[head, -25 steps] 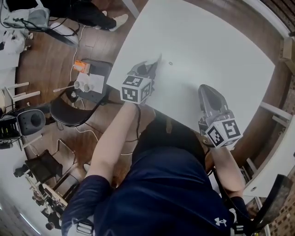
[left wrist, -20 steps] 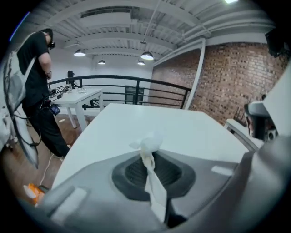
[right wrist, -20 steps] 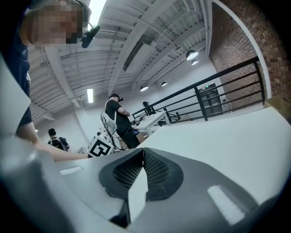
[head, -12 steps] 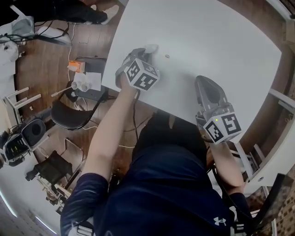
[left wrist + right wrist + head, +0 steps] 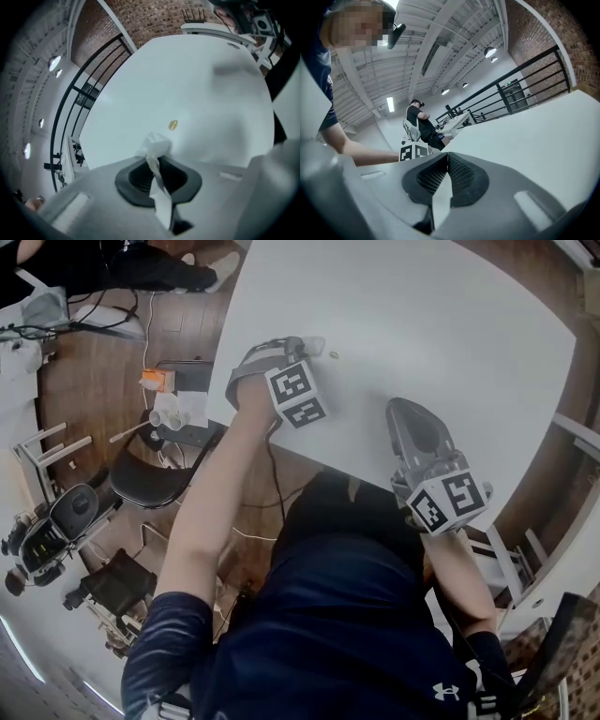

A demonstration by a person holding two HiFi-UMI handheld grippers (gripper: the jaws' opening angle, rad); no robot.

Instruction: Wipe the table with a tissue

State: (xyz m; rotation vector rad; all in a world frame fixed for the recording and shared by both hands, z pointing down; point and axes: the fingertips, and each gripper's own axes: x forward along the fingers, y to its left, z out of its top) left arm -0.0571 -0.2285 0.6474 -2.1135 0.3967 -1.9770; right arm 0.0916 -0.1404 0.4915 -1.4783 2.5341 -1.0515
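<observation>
My left gripper (image 5: 302, 346) points steeply down at the white table (image 5: 441, 324) near its left edge. It is shut on a crumpled white tissue (image 5: 157, 146), and the tissue's bunched end (image 5: 313, 343) sticks out past the pads (image 5: 136, 176) toward the tabletop. A small yellowish crumb (image 5: 173, 124) lies on the table just beyond the tissue and shows as a speck (image 5: 335, 354) in the head view. My right gripper (image 5: 410, 412) hovers low over the near edge of the table, its jaws (image 5: 447, 160) shut with nothing between them.
A black chair (image 5: 150, 470), an orange object (image 5: 154, 381) and paper cups (image 5: 170, 414) are on the wooden floor left of the table. A person (image 5: 417, 123) stands far off by other tables. A black railing (image 5: 79, 89) runs beyond the table.
My left gripper has rolled over and dropped toward the table, bringing the tissue down near the crumb. The right gripper has sunk slightly and stayed shut.
</observation>
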